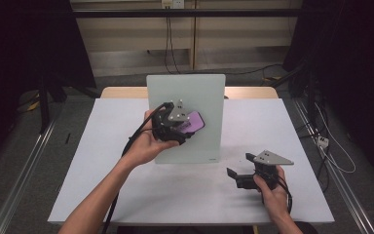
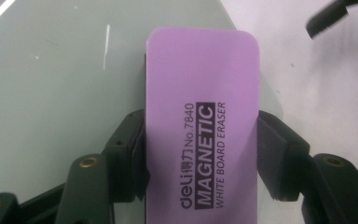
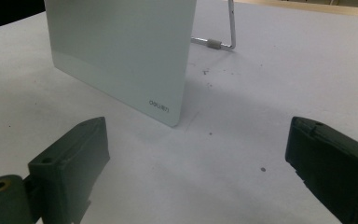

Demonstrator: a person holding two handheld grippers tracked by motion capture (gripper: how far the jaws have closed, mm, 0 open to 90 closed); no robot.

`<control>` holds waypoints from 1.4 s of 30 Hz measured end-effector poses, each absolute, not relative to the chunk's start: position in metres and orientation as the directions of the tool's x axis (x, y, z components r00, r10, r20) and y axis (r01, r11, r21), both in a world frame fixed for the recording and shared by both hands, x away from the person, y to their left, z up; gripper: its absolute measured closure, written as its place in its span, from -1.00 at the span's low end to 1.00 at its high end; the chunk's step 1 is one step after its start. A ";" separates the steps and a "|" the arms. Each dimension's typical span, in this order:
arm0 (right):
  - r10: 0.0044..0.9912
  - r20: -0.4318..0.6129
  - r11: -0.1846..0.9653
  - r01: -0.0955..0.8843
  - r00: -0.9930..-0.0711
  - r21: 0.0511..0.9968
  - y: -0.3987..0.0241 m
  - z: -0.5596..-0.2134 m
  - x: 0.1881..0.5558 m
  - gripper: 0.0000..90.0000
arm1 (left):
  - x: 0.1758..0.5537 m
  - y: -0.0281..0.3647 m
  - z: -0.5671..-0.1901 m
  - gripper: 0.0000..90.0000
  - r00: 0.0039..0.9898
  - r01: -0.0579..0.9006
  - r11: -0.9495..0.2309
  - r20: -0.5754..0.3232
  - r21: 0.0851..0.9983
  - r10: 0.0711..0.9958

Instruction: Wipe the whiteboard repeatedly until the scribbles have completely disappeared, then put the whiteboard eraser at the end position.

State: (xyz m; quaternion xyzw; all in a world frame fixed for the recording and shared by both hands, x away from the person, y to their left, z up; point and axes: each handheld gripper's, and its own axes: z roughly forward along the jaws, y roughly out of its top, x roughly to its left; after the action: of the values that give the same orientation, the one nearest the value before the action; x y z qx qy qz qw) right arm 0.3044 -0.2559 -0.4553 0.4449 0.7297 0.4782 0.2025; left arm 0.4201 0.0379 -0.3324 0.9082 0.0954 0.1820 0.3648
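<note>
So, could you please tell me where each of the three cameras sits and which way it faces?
High view: above the person's side, facing forward and down on the table; both forearms, left claw, right claw.
Left gripper view: on the left claw, along jaws clamping the purple eraser before the whiteboard.
Right gripper view: on the right claw, low over the table, jaws apart, facing the whiteboard.
All three share the whiteboard.

Recording lab or test room: a white table stands on grey floor between metal rails, black curtains at both sides, cables trailing across the floor.
</note>
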 end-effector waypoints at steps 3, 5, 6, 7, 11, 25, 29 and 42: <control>0.842 0.127 0.152 0.455 -0.525 0.877 -0.254 -0.456 0.306 -0.86 | 0.418 0.039 -0.338 -0.09 0.924 0.049 -0.721 0.242 0.691 0.295; 0.840 0.128 0.153 0.457 -0.527 0.876 -0.254 -0.456 0.307 -0.86 | 0.417 0.041 -0.340 -0.09 0.927 0.053 -0.725 0.236 0.686 0.291; 0.842 0.127 0.153 0.457 -0.524 0.876 -0.254 -0.456 0.307 -0.85 | 0.416 0.043 -0.340 -0.09 0.930 0.055 -0.719 0.226 0.693 0.289; 0.842 0.126 0.153 0.456 -0.524 0.877 -0.254 -0.456 0.307 -0.85 | 0.415 0.044 -0.342 -0.09 0.932 0.055 -0.709 0.219 0.703 0.289; 0.840 0.124 0.156 0.454 -0.528 0.877 -0.254 -0.456 0.306 -0.85 | 0.410 0.049 -0.346 -0.09 0.938 0.078 -0.692 0.182 0.718 0.294; 0.839 0.123 0.153 0.447 -0.530 0.881 -0.256 -0.455 0.302 -0.86 | 0.403 0.071 -0.358 -0.09 0.930 0.198 -0.620 0.055 0.760 0.364; 0.841 0.127 0.148 0.450 -0.525 0.881 -0.256 -0.455 0.303 -0.86 | 0.400 0.074 -0.357 -0.09 0.934 0.202 -0.612 0.038 0.764 0.356; 0.843 0.130 0.147 0.455 -0.523 0.878 -0.256 -0.456 0.305 -0.85 | 0.390 0.077 -0.362 -0.09 0.945 0.202 -0.646 0.026 0.736 0.325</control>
State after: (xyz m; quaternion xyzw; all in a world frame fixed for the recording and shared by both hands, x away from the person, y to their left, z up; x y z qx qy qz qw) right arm 0.3050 -0.2562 -0.4557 0.4446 0.7297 0.4783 0.2026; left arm 0.3897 0.0774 -0.3621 0.9037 0.1459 0.0780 0.3948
